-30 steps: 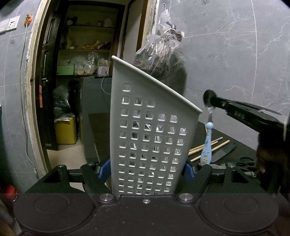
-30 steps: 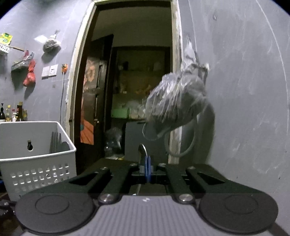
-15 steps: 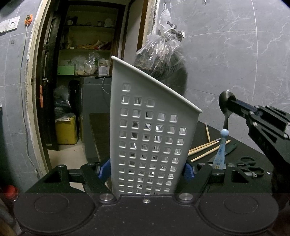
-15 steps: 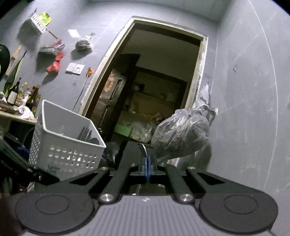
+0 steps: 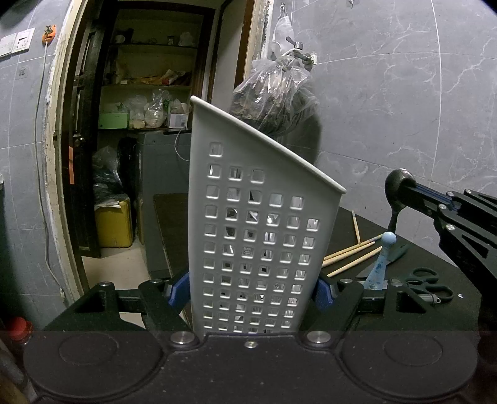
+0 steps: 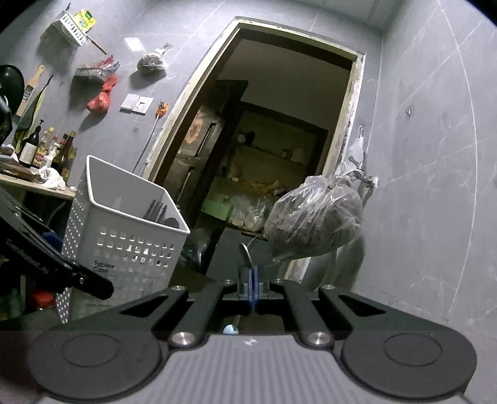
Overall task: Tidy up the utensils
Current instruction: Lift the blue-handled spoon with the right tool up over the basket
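Gripping the white basket [image 5: 261, 248], the left gripper [image 5: 254, 289] had its fingers clamped on both walls. The right gripper [image 5: 410, 191] pinched a spoon [image 5: 396, 199] near its bowl, above the surface's [image 5: 435, 310] far edge. Stiff, light and likely slippery, the spoon seemed best held at its neck.

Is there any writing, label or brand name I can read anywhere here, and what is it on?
Dark lettering low on the white basket, two lines: too blurred to read for certain.
Labels on the bottles by the wall: too small to read.
Packet in the wall rack: print too small to read.
Nothing else readable.
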A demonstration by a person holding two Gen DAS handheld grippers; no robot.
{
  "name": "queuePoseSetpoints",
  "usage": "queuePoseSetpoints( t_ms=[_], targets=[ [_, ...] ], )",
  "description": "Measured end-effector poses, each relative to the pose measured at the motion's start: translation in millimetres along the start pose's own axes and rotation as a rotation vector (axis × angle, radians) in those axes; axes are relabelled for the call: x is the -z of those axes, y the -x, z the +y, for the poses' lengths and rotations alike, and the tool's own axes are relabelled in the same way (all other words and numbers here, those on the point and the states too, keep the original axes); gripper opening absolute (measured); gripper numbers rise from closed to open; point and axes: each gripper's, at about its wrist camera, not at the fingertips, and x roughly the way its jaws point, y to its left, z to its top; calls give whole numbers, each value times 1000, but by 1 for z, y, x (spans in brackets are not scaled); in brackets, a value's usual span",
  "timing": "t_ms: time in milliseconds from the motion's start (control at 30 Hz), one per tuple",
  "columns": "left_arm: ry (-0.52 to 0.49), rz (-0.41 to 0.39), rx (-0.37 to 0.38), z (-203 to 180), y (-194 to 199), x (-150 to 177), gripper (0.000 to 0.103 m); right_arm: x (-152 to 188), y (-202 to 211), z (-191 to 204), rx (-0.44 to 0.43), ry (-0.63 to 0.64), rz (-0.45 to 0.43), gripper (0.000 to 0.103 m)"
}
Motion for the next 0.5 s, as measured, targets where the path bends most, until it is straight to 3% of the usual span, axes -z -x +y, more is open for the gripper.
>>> queuePoseSetpoints(
  t_ms=[333,500],
  targets=[
    [0,0,0,0,0,0,77,-5,13,-8,10,-54,58,2],
    [0,0,0,1,0,0,77,-9,10,-12,21,-67,46,2]
  ],
)
